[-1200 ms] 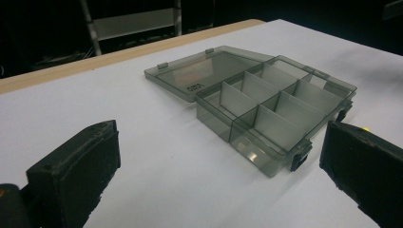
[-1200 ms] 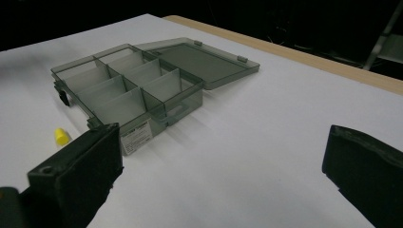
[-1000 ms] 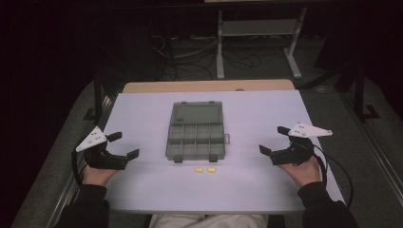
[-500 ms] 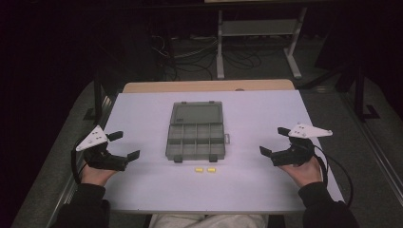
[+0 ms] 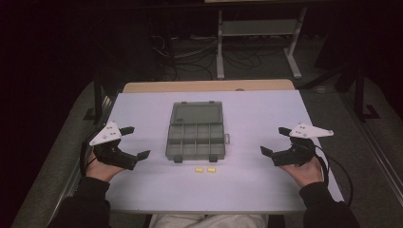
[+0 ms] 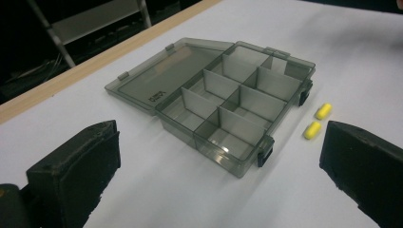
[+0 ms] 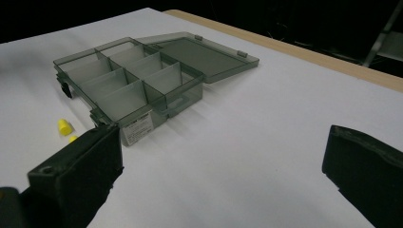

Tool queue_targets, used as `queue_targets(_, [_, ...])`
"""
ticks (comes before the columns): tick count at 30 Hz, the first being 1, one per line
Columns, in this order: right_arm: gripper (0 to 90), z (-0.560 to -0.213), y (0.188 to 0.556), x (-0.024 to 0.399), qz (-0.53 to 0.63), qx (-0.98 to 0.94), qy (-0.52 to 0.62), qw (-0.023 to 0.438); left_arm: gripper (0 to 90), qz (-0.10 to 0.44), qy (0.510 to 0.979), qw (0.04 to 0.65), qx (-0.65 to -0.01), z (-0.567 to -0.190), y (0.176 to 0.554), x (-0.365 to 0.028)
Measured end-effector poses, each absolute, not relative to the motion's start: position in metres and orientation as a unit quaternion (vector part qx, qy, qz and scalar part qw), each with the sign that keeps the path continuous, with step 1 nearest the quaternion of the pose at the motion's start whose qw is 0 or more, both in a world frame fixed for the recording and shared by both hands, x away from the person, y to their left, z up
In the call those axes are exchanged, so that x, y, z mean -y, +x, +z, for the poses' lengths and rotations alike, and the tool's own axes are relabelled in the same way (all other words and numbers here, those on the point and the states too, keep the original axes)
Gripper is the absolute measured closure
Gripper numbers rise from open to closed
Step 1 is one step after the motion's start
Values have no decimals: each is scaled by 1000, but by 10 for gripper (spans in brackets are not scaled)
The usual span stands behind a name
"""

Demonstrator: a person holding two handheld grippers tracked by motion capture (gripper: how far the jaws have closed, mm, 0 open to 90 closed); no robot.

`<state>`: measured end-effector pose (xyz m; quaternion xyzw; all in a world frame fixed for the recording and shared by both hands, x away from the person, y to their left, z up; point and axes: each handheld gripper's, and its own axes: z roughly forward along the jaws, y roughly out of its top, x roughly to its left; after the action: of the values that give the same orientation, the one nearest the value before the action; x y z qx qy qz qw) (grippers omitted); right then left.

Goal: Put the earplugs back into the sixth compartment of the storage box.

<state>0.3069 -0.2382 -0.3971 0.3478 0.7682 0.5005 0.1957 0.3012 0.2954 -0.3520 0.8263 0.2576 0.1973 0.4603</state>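
box (image 5: pixel 196 131) midway between claws | left claw (image 5: pixel 135 141) – right claw (image 5: pixel 275 141) agape

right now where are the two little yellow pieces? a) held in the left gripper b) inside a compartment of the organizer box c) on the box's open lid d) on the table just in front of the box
d: the two yellow pieces lie on the bare table, just in front of the organizer box on the person's side; its compartments look empty.
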Motion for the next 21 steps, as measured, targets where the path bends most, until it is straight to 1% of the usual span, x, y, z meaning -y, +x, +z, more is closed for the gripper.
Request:
queue_targets(13, [0, -398, 307, 238, 497, -772, 347, 193, 0, 181, 843, 450, -235, -349, 309, -273])
queue_targets(21, [0, -399, 308, 236, 492, -777, 346, 185, 0, 156, 850, 454, -215, -348, 310, -259])
